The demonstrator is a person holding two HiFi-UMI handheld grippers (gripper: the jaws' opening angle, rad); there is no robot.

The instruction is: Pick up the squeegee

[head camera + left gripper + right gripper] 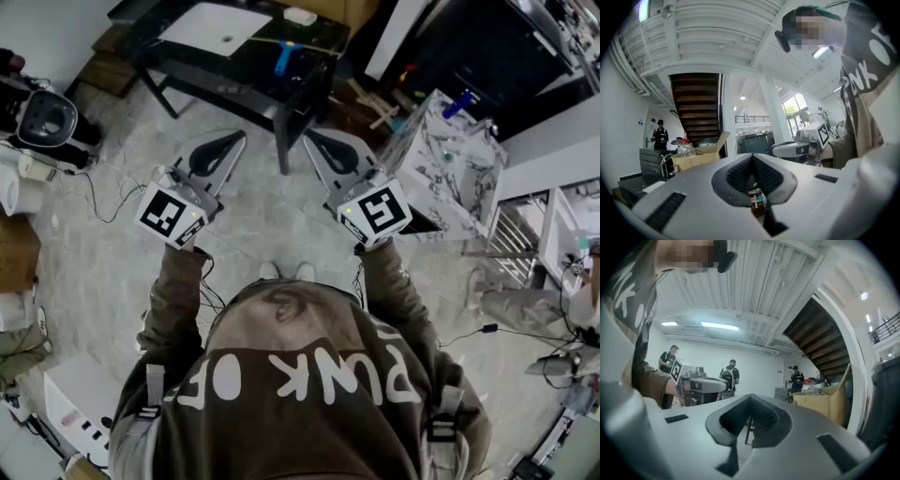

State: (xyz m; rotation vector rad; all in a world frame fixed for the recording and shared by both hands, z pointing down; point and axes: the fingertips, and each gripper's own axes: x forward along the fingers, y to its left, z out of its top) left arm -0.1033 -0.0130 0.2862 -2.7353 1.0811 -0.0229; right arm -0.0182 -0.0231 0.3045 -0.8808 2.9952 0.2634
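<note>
A blue-handled tool (282, 57), probably the squeegee, lies on the black table (225, 82) ahead of me in the head view. Both grippers are held level at waist height, short of the table and apart from the tool. My left gripper (234, 139) has its jaws together with nothing between them, and its ribbed pads (740, 174) meet at the tip. My right gripper (313, 139) is shut and empty too, with its pads (761, 416) touching. Each gripper shows in the other's view: the right gripper (797, 149) and the left gripper (701, 384).
A white slab (214, 28) lies on the table, whose leg (281, 141) stands between the gripper tips. A marble-patterned cabinet (441, 169) with a blue item (456, 103) on top is at right. An open cardboard box (696, 159), a staircase (696, 103) and three standing people (729, 376) are around.
</note>
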